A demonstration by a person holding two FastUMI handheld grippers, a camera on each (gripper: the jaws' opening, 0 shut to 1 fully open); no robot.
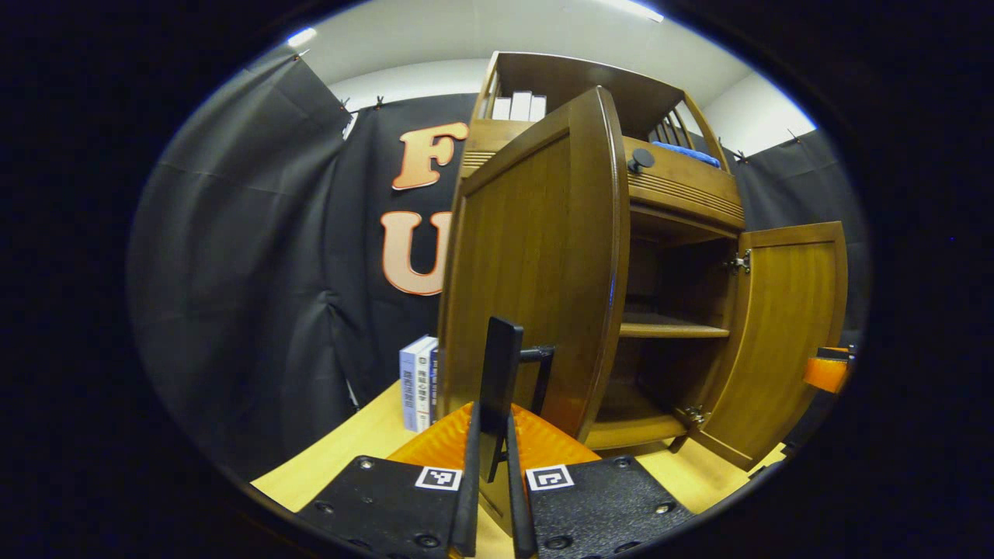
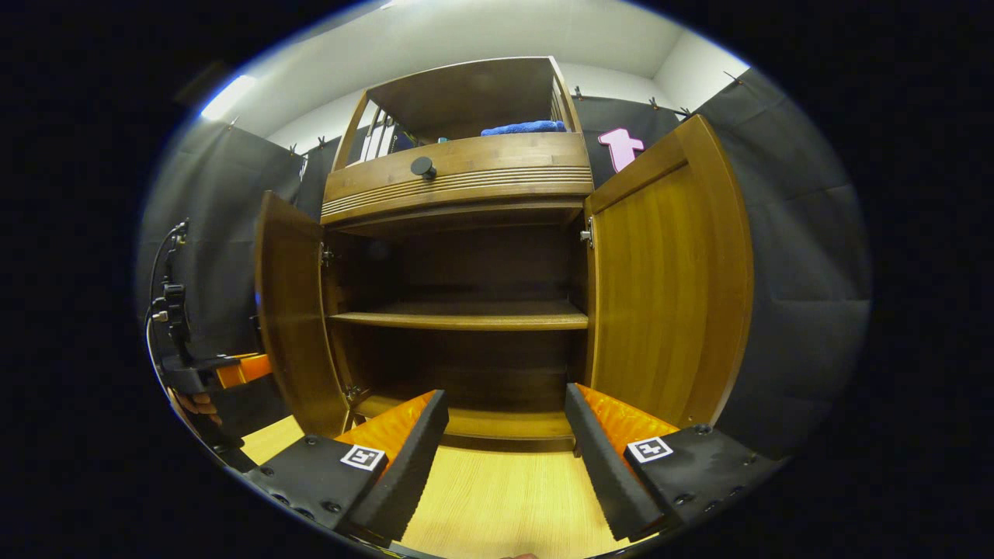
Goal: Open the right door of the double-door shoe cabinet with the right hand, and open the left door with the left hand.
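In front of the shoe cabinet [image 2: 466, 310]: left hand-held gripper [image 1: 491, 435] level, clamped on left door [image 1: 536, 264] handle [image 1: 501, 380]; right hand-held gripper [image 2: 505, 442] level, fingers wide apart, gripping nothing. Both doors swung open, right door [image 2: 668, 287] too. Pale wooden bench [image 2: 497, 497] beneath; books [image 1: 418, 382] alongside.

cabinet [image 2: 466, 167]: we see brown wood with a smooth, semi-gloss varnish.
left door [image 1: 536, 256]: same wood, its edge catching a sheen.
hinges [image 1: 738, 262]: shiny metal, right of centre.
tabletop [image 2: 497, 497]: pale, matt wood grain, bottom centre.
blue cloth [image 2: 524, 126]: soft fabric, top centre.
books [image 1: 418, 380]: we note glossy paper covers.
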